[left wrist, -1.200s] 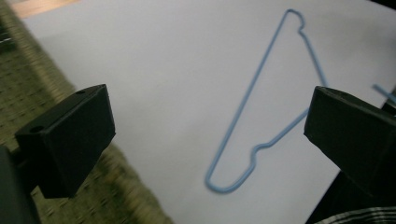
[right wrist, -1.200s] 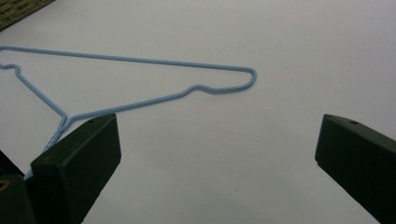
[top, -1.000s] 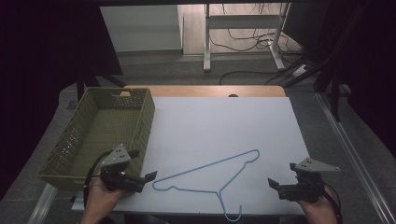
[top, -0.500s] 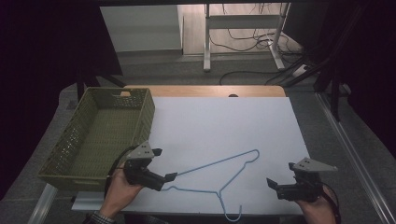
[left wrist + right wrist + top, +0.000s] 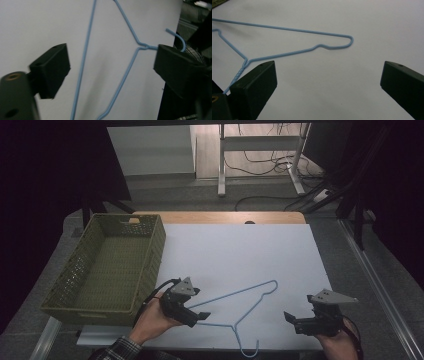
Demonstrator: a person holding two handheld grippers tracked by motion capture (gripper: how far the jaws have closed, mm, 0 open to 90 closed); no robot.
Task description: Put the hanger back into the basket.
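Left gripper (image 5: pixel 199 315) has moved in from the basket (image 5: pixel 75 302) onto the hanger (image 5: pixel 235 296), jaws apart astride its end near the table's front edge. Right gripper (image 5: pixel 295 319) idles, jaws apart. Next: clamp the wire.

Each hand grips a black gripper topped by a grey three-cornered plate. The left gripper (image 5: pixel 199 314) trails a black cable. A plaid sleeve (image 5: pixel 120 350) covers the left wrist.

A thin blue wire hanger (image 5: pixel 240 307) lies flat on the white table (image 5: pixel 240 250), hook nearest the person.
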